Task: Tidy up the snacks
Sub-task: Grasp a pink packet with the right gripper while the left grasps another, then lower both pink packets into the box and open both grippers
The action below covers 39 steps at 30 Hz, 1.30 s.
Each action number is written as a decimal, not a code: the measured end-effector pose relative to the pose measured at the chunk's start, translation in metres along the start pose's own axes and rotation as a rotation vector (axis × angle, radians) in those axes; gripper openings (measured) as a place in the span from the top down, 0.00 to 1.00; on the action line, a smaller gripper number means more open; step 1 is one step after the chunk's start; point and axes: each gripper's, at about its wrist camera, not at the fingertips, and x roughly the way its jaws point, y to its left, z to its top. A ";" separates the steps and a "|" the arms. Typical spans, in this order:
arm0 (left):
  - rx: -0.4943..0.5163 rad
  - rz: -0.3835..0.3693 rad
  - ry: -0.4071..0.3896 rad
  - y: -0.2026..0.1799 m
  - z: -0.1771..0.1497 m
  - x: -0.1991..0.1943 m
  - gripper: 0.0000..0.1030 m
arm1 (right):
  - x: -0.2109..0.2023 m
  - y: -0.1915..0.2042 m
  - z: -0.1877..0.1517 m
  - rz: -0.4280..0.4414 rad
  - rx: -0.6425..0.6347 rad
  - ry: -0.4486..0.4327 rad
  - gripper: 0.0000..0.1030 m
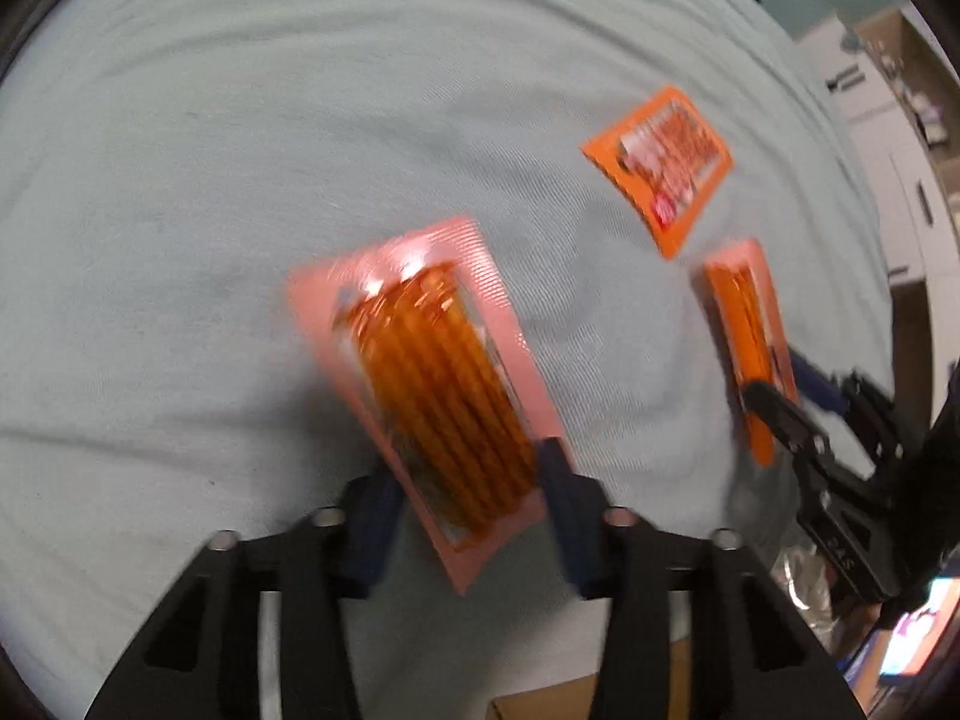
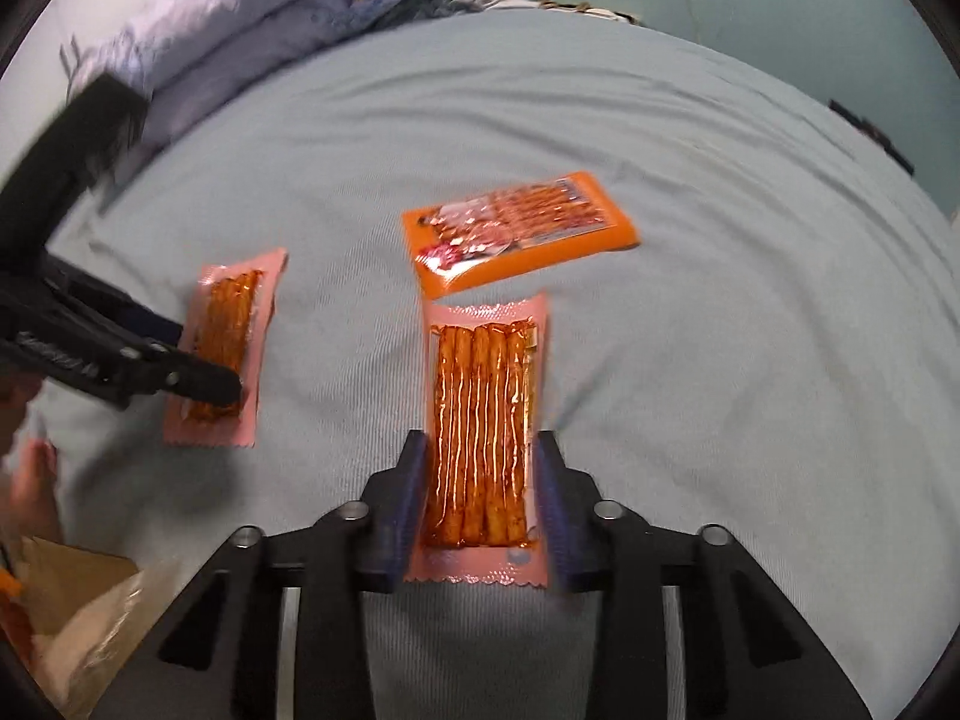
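No legible text anywhere

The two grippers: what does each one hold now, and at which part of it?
Each holds a pink snack packet by its long side edges, near the end toward the camera: the left gripper its packet, the right gripper its own packet.

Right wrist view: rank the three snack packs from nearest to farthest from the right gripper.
1. Pink pack, between the right gripper's jaws, centre.
2. Orange pack, just beyond it on the sheet.
3. Second pink pack, far left, at the left gripper.

Two and three are close; ranking tentative.
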 end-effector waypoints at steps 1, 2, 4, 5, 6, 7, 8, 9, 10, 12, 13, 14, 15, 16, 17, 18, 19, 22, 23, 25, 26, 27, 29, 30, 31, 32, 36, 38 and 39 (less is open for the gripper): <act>-0.011 -0.015 -0.007 0.002 0.000 -0.002 0.80 | -0.004 -0.001 -0.003 0.013 0.012 -0.013 0.70; -0.026 -0.060 -0.015 0.005 0.001 -0.006 0.94 | -0.008 -0.001 -0.005 0.020 0.022 -0.025 0.70; -0.038 -0.089 -0.017 0.014 -0.001 -0.016 0.95 | -0.022 0.000 -0.010 -0.004 0.050 -0.069 0.71; -0.033 -0.087 -0.030 0.013 -0.003 -0.020 0.95 | -0.031 -0.001 -0.013 -0.016 0.068 -0.090 0.71; -0.028 -0.090 -0.039 0.015 -0.004 -0.024 0.95 | -0.043 -0.001 -0.015 -0.031 0.103 -0.124 0.71; -0.028 -0.097 -0.046 0.012 -0.008 -0.026 0.95 | -0.054 -0.002 -0.017 -0.050 0.138 -0.151 0.71; -0.030 -0.106 -0.051 0.009 -0.012 -0.028 0.95 | -0.066 -0.004 -0.020 -0.051 0.178 -0.174 0.71; -0.031 -0.121 -0.064 0.011 -0.020 -0.032 0.95 | -0.081 -0.006 -0.023 -0.056 0.220 -0.205 0.71; -0.034 -0.128 -0.078 0.006 -0.029 -0.037 0.95 | -0.093 -0.005 -0.028 -0.066 0.250 -0.229 0.71; -0.017 -0.149 -0.128 0.001 -0.041 -0.055 0.95 | -0.123 -0.006 -0.041 -0.069 0.328 -0.282 0.71; -0.002 -0.157 -0.152 -0.001 -0.048 -0.065 0.95 | -0.130 -0.002 -0.048 -0.067 0.357 -0.304 0.71; 0.017 -0.164 -0.177 -0.004 -0.055 -0.076 0.95 | -0.144 0.001 -0.061 -0.057 0.401 -0.339 0.71; 0.050 -0.187 -0.211 -0.004 -0.077 -0.092 0.95 | -0.157 0.007 -0.078 -0.039 0.439 -0.378 0.71; 0.079 -0.217 -0.227 -0.007 -0.084 -0.102 0.95 | -0.167 0.015 -0.094 -0.024 0.464 -0.414 0.71; 0.112 -0.255 -0.240 -0.009 -0.090 -0.109 0.95 | -0.178 0.023 -0.110 -0.014 0.486 -0.447 0.71; 0.163 -0.317 -0.264 -0.014 -0.108 -0.122 0.95 | -0.188 0.035 -0.126 -0.009 0.503 -0.472 0.71; 0.201 -0.353 -0.276 -0.018 -0.121 -0.129 0.95 | -0.195 0.046 -0.138 -0.012 0.519 -0.488 0.71; 0.332 -0.440 -0.314 -0.034 -0.170 -0.146 0.95 | -0.211 0.078 -0.168 0.024 0.557 -0.535 0.71; 0.372 -0.455 -0.304 -0.041 -0.182 -0.146 0.95 | -0.216 0.094 -0.175 0.020 0.551 -0.556 0.71; 0.441 -0.484 -0.245 -0.053 -0.203 -0.140 0.95 | -0.218 0.112 -0.184 0.034 0.546 -0.558 0.71; 0.453 -0.488 -0.214 -0.056 -0.208 -0.137 0.95 | -0.214 0.120 -0.187 0.039 0.555 -0.550 0.71; 0.474 -0.477 -0.152 -0.062 -0.215 -0.129 0.94 | -0.210 0.128 -0.190 0.040 0.563 -0.533 0.71; 0.534 -0.388 -0.084 -0.075 -0.220 -0.111 0.87 | -0.207 0.131 -0.196 0.036 0.567 -0.506 0.71; 0.572 -0.263 -0.102 -0.084 -0.223 -0.103 0.79 | -0.206 0.132 -0.196 0.034 0.561 -0.499 0.70; 0.590 -0.167 -0.135 -0.089 -0.225 -0.099 0.74 | -0.206 0.133 -0.196 0.027 0.554 -0.491 0.70; 0.599 -0.096 -0.167 -0.094 -0.226 -0.097 0.64 | -0.204 0.134 -0.194 0.020 0.546 -0.478 0.70; 0.523 -0.010 -0.304 -0.080 -0.220 -0.111 0.33 | -0.193 0.143 -0.187 -0.001 0.495 -0.412 0.70; 0.471 0.011 -0.365 -0.072 -0.214 -0.119 0.28 | -0.196 0.143 -0.176 0.000 0.448 -0.394 0.69; 0.435 0.035 -0.405 -0.066 -0.213 -0.126 0.25 | -0.194 0.148 -0.173 -0.004 0.418 -0.385 0.68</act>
